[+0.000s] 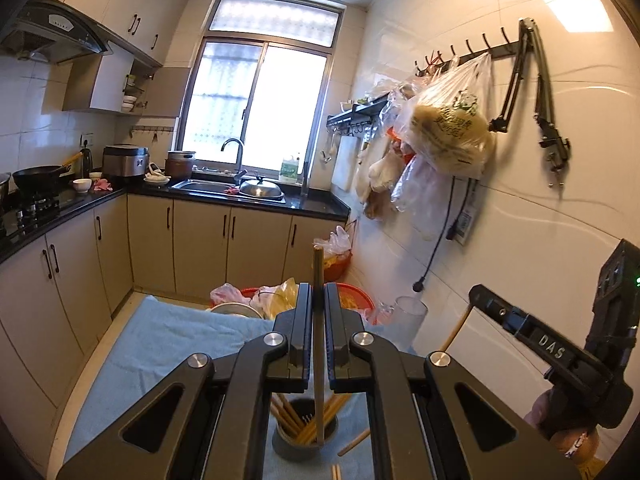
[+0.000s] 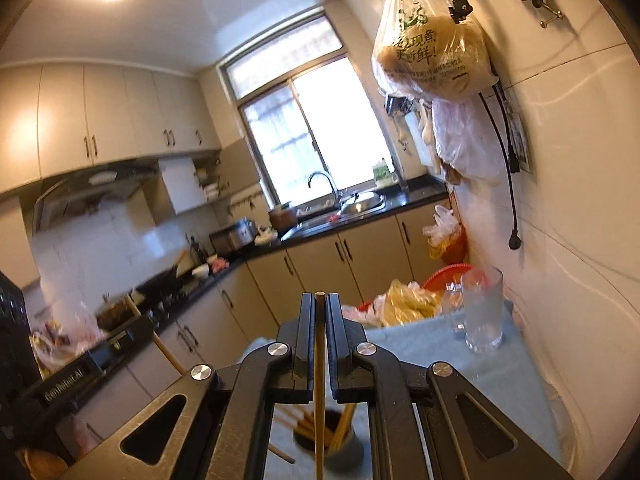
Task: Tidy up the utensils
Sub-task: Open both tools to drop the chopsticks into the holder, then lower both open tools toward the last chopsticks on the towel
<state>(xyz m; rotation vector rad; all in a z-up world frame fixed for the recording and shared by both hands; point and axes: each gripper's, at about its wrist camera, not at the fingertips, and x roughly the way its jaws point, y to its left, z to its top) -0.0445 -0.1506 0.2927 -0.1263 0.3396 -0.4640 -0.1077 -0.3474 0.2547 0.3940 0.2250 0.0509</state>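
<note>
My left gripper [image 1: 318, 292] is shut on a wooden chopstick [image 1: 318, 344], held upright, its lower end in a dark grey utensil cup [image 1: 305, 442] that holds several chopsticks. My right gripper [image 2: 319, 300] is shut on another chopstick [image 2: 319, 380], upright above the same cup [image 2: 328, 444]. The right gripper also shows at the right of the left wrist view [image 1: 476, 292], with its chopstick [image 1: 454, 332] slanting down. The left gripper shows at the left of the right wrist view [image 2: 136, 316]. Loose chopsticks [image 1: 354, 442] lie on the light blue cloth [image 1: 168, 344].
A clear glass mug [image 2: 482, 312] stands at the cloth's far right, near the tiled wall. Red baskets with plastic bags [image 1: 352, 300] sit beyond the table edge. Bags [image 1: 444, 132] hang on wall hooks. Counter, sink [image 1: 224, 188] and stove lie farther off.
</note>
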